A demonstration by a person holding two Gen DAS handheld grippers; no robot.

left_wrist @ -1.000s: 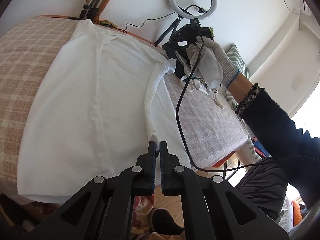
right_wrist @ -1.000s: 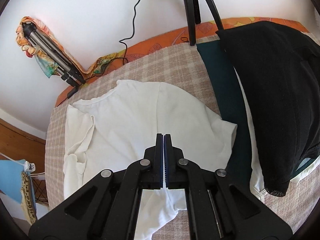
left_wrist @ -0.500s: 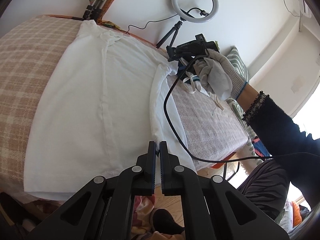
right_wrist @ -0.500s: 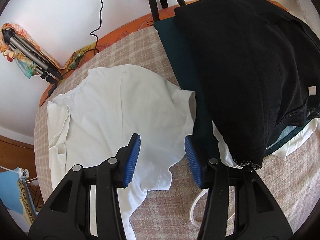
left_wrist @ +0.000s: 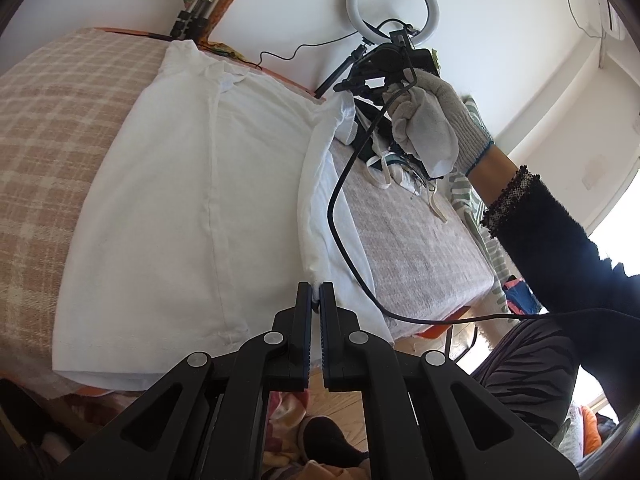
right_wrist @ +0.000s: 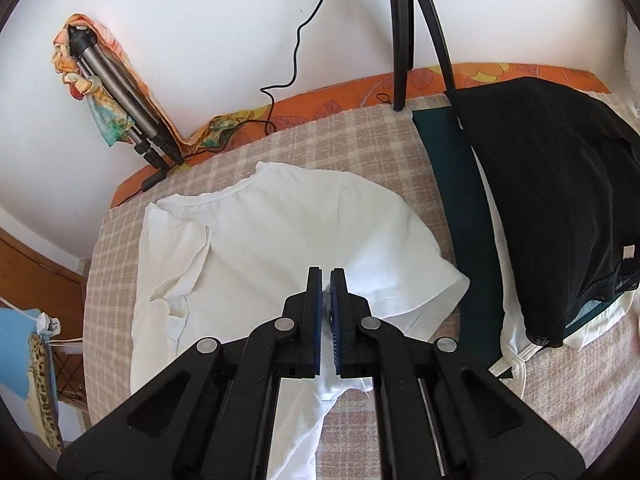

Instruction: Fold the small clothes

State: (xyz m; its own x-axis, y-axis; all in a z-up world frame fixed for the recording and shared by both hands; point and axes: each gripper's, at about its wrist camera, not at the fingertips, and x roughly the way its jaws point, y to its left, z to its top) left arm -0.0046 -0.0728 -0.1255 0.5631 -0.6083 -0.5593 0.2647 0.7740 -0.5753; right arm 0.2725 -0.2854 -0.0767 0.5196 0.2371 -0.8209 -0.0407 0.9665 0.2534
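A white T-shirt (left_wrist: 192,200) lies spread on the beige checked bed cover (left_wrist: 52,120), with one side folded inward as a long ridge (left_wrist: 316,200). My left gripper (left_wrist: 316,300) is shut on the near end of that fold by the hem. In the right wrist view the same shirt (right_wrist: 280,232) lies flat, and my right gripper (right_wrist: 326,280) is shut on its cloth near the right sleeve (right_wrist: 416,296). The right gripper also shows in the left wrist view (left_wrist: 384,68), held by a gloved hand (left_wrist: 432,128) at the shirt's far sleeve.
A pile of dark clothes (right_wrist: 552,200) and a dark green piece (right_wrist: 460,220) lie right of the shirt. A ring light on a tripod (left_wrist: 392,4) stands behind the bed. A second tripod (right_wrist: 120,100) leans against the wall. A black cable (left_wrist: 344,216) hangs over the bed.
The right gripper opened half a second ago and has shut again on the shirt by the right sleeve. The left gripper stays shut on the fold.
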